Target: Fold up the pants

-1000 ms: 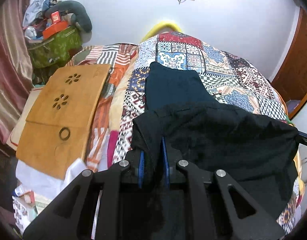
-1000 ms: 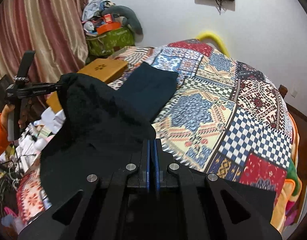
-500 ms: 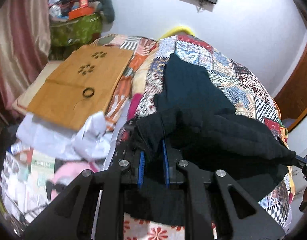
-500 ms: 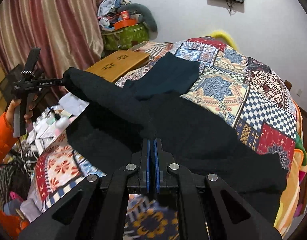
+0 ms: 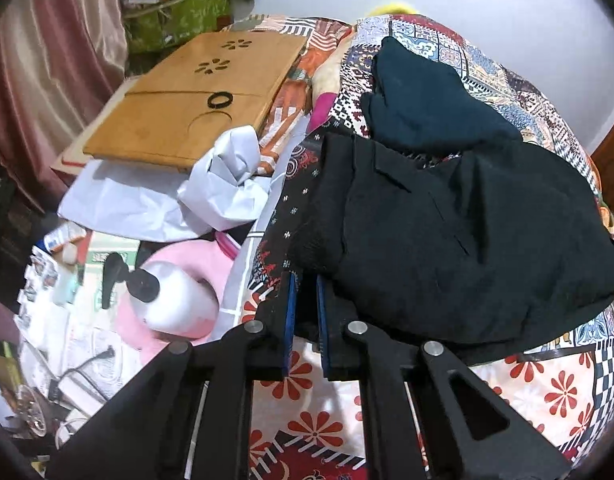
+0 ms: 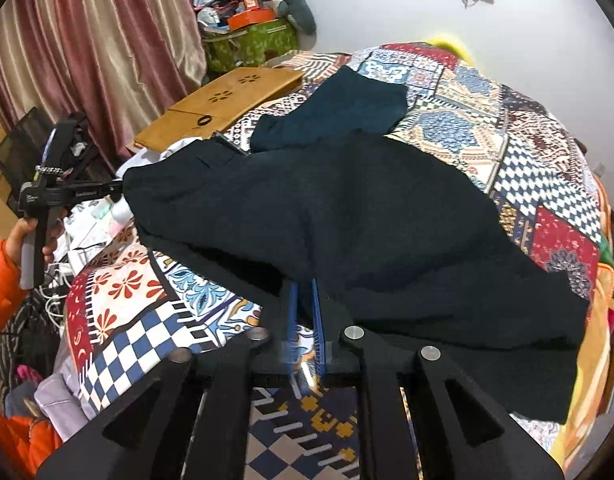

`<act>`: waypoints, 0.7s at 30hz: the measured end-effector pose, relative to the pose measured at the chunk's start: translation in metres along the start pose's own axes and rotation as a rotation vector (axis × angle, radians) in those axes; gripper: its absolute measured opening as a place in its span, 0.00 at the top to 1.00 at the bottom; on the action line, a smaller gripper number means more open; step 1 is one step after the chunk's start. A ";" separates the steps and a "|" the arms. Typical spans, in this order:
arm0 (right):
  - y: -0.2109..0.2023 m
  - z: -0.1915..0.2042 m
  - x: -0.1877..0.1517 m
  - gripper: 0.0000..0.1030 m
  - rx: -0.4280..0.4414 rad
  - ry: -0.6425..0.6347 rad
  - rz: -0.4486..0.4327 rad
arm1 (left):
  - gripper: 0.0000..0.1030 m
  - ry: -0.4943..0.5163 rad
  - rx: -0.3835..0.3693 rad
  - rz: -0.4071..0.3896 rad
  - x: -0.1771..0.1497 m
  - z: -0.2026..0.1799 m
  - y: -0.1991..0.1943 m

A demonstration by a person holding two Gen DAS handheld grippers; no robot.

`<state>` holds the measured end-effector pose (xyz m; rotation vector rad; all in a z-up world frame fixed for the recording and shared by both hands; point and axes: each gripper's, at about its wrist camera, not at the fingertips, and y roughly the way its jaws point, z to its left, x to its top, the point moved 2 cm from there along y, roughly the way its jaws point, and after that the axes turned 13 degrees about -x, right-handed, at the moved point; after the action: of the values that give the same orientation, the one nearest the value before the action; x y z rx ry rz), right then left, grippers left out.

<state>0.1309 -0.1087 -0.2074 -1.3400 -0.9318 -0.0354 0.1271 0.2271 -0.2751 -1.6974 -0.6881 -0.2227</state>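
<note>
Black pants [image 5: 467, 240] lie spread across the patchwork quilt [image 5: 547, 392], partly folded over themselves. My left gripper [image 5: 305, 308] is shut on their left corner, with dark cloth pinched between its blue pads. In the right wrist view the pants [image 6: 367, 220] stretch from that left gripper [image 6: 121, 189], held by a hand in an orange sleeve, to my right gripper [image 6: 304, 312]. The right jaws are opening. The pants' near edge still hangs between their tips, and the quilt [image 6: 139, 340] shows through the gap lower down.
A folded dark teal garment [image 5: 427, 112] lies on the quilt behind the pants. Left of the bed are a wooden lap desk [image 5: 195, 100], crumpled white paper [image 5: 227, 184], a white pump bottle [image 5: 175, 304] and floor clutter. Curtains [image 6: 87, 40] and a green bag [image 6: 251, 44] stand at the back.
Both grippers came toward the near edge and sank, drawing the pants down flat onto the quilt. The right pads have parted slightly.
</note>
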 end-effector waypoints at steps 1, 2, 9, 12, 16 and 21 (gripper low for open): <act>-0.002 -0.002 0.001 0.85 -0.006 0.006 0.006 | 0.91 0.002 0.000 0.002 0.002 -0.002 -0.001; -0.004 -0.005 0.001 0.84 -0.007 0.015 0.010 | 0.91 -0.001 0.001 0.004 0.007 -0.004 -0.003; -0.033 -0.052 0.003 0.68 -0.073 0.110 -0.036 | 0.68 -0.015 -0.016 -0.081 0.044 -0.024 -0.035; -0.042 -0.084 0.000 0.65 -0.139 0.168 -0.056 | 0.52 0.042 -0.018 -0.127 0.060 -0.048 -0.044; -0.041 -0.134 -0.006 0.65 -0.213 0.276 -0.024 | 0.42 0.117 -0.032 -0.128 0.076 -0.082 -0.034; -0.027 -0.188 -0.018 0.65 -0.292 0.387 0.029 | 0.33 0.184 -0.077 -0.076 0.093 -0.126 0.005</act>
<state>0.2087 -0.2816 -0.1845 -1.5448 -0.5923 -0.4082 0.2319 0.1379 -0.2006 -1.7000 -0.6138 -0.4583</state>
